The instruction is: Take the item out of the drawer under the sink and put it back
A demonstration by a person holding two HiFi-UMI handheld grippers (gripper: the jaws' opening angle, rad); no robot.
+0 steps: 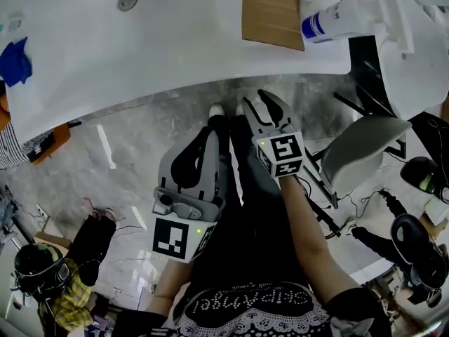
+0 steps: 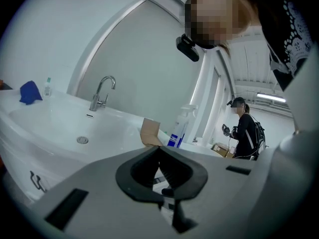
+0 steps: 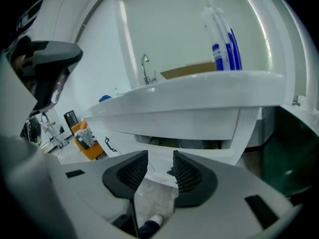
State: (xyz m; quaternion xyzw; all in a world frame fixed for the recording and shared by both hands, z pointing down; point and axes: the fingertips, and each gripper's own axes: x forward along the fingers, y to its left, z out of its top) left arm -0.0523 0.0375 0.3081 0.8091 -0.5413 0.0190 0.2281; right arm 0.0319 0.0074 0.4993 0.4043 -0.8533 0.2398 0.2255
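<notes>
While the person stood facing the sink (image 1: 105, 41), both grippers hung low in front of it, above the marbled floor (image 1: 133, 139). The left gripper (image 1: 212, 137) had its fingers (image 2: 127, 183) closed tip to tip, with nothing caught between them. It pointed towards the basin, where the faucet (image 2: 102, 92) rose behind the drain (image 2: 82, 140).

The right gripper (image 1: 270, 107) sat further forward, just below the rim of the counter (image 1: 210, 76). Its fingers (image 3: 127, 176) stood wide apart and held nothing. Between them lay the white front of the drawer (image 3: 190, 158) under the sink, pulled out enough to leave a dark gap above it. The item itself could not be made out in any view (a small dark shape on the drawer front was possibly its handle).

On the counter a piece of cardboard (image 1: 272, 12) lay beside a spray bottle (image 1: 337, 18), and a blue cloth (image 1: 14, 60) rested at the far left end. A second person (image 2: 245, 128) stood well behind.
</notes>
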